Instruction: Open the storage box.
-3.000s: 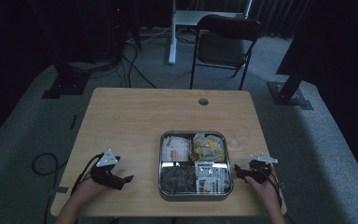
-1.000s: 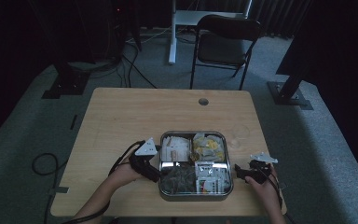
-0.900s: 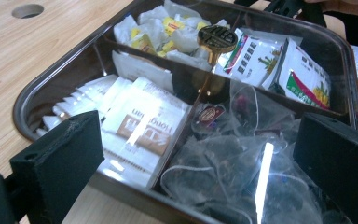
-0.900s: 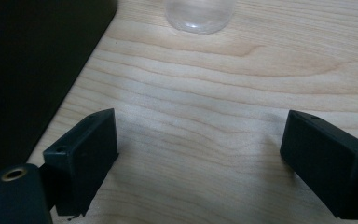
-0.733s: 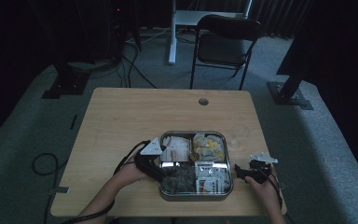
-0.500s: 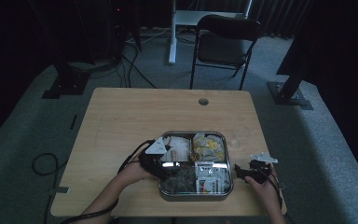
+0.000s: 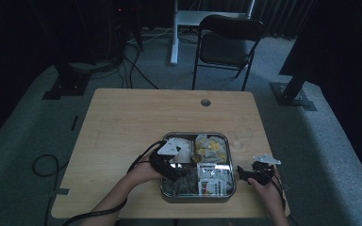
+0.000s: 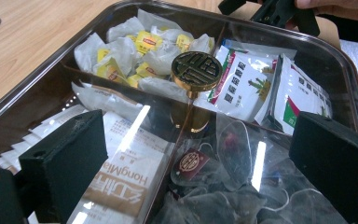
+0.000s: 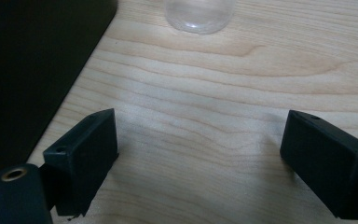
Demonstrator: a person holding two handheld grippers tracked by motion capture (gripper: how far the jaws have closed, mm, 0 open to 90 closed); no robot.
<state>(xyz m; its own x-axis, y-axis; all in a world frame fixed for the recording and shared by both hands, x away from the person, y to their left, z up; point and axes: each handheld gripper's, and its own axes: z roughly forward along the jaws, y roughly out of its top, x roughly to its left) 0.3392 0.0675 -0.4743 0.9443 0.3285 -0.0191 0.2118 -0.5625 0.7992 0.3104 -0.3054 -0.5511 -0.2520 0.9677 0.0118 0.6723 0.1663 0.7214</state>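
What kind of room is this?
Probably a studio or lab for recording, not a home: dark curtained walls, equipment stands with cables on grey carpet, a folding chair, one wooden table.

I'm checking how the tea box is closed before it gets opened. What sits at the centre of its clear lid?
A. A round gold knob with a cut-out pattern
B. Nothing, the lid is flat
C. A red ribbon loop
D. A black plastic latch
A: in the left gripper view a round gold knob with a cut-out pattern stands on the clear lid, ahead of the open left hand-held gripper.
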